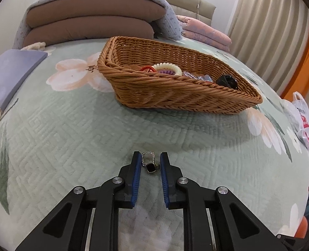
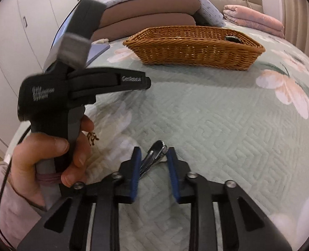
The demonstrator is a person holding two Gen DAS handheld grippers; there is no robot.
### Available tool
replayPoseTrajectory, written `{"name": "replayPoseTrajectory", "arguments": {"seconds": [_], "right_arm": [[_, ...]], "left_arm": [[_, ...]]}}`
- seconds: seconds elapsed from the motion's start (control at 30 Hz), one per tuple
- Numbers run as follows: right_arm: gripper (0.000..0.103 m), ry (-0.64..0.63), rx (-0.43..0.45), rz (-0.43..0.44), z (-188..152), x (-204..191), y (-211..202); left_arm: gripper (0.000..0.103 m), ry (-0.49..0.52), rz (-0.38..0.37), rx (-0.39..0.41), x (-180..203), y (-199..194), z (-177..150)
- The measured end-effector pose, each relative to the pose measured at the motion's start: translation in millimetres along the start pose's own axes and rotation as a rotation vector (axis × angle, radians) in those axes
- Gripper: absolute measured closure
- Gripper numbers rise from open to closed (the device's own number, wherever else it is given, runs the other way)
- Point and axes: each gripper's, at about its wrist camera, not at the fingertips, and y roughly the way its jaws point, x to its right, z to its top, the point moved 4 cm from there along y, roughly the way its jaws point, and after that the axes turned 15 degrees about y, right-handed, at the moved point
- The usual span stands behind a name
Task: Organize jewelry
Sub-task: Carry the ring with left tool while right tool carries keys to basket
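Here the left gripper [image 1: 150, 160] sits low over the green quilted bedspread [image 1: 70, 142], pointing toward the wicker basket [image 1: 175, 96], its blue-padded fingers [image 1: 136, 167] spread with a gap on either side of a ring [image 1: 149, 164] with a dark square stone and a studded loop; the ring lies on the bedspread between the pads, and contact with either pad cannot be confirmed. The basket stands well ahead, holding a white coil hair tie [image 1: 169, 67], a red one [image 1: 147, 69], a purple piece and a black clip [image 1: 226, 81]. In the right wrist view, the right gripper [image 2: 153, 156] is likewise low and level, jaws parted around a metal nail clipper [image 2: 154, 154] that leans against the left pad, clear of the right one. The person's left hand [image 2: 49, 161] grips the other tool's handle upright at frame left, thumb and fingers wrapped round it, pink sleeve at the wrist.
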Motion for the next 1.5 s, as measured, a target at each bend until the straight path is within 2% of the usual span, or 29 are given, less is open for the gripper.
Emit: {"name": "replayPoseTrajectory", "arguments": {"seconds": [0.13,0.23,0.37,0.43,0.53,0.63,0.67,0.7,0.73,0.83,1.13,1.17,1.2,1.23,1.3,1.5], "right_arm": [[0.087,0.013,0.005,0.064,0.7,5.6,-10.4],[0.099,-0.006,0.028,0.081,1.9,8.2,-21.3],[0.099,0.002,0.031,0.103,5.8,18.4,-27.2],[0.099,0.020,0.031,0.139,9.4,23.3,-27.5],[0.099,0.035,0.035,0.141,12.9,29.9,-29.0],[0.094,0.095,-0.041,0.185,9.8,32.0,-21.7],[0.086,0.124,-0.077,0.200,6.0,31.8,-18.4],[0.070,0.148,-0.107,0.213,1.8,27.9,-13.8],[0.065,0.157,-0.115,0.217,-0.6,25.3,-10.8],[0.064,0.101,-0.070,0.134,-5.3,8.6,-7.1],[0.064,0.038,-0.027,-0.020,0.3,-17.9,15.7],[0.065,0.023,-0.021,-0.033,-0.4,-20.7,17.4],[0.070,0.008,-0.014,-0.051,-1.3,-23.1,18.0],[0.076,0.006,-0.014,-0.053,-1.4,-22.6,17.7],[0.076,0.020,-0.016,-0.029,-0.8,-20.5,17.5],[0.077,0.065,-0.005,0.147,-3.9,-2.4,-7.0]], "left_arm": [[0.085,0.015,-0.018,0.014,2.9,-3.3,0.4],[0.085,0.049,-0.022,0.059,9.4,-13.0,3.0],[0.085,0.080,-0.017,0.075,15.8,-17.1,4.1],[0.085,0.078,-0.018,0.079,15.2,-17.8,4.2],[0.085,0.068,-0.028,0.080,12.5,-17.6,4.2],[0.085,0.065,-0.035,0.081,11.5,-17.7,4.2],[0.085,0.063,-0.036,0.083,10.5,-18.2,4.0],[0.085,0.059,-0.037,0.086,9.6,-18.6,3.9],[0.085,0.052,-0.037,0.088,8.4,-19.0,3.9],[0.085,0.026,-0.044,0.100,3.4,-21.7,3.7],[0.085,-0.003,-0.052,0.103,-3.6,-21.6,3.2],[0.085,-0.008,-0.057,0.102,-4.7,-21.0,3.0],[0.085,-0.010,-0.059,0.102,-4.8,-20.9,2.8],[0.085,-0.010,-0.060,0.103,-4.6,-21.3,2.6],[0.085,-0.004,-0.061,0.107,-3.6,-22.3,2.7],[0.085,-0.003,-0.069,0.124,-2.9,-26.1,2.8]]}}
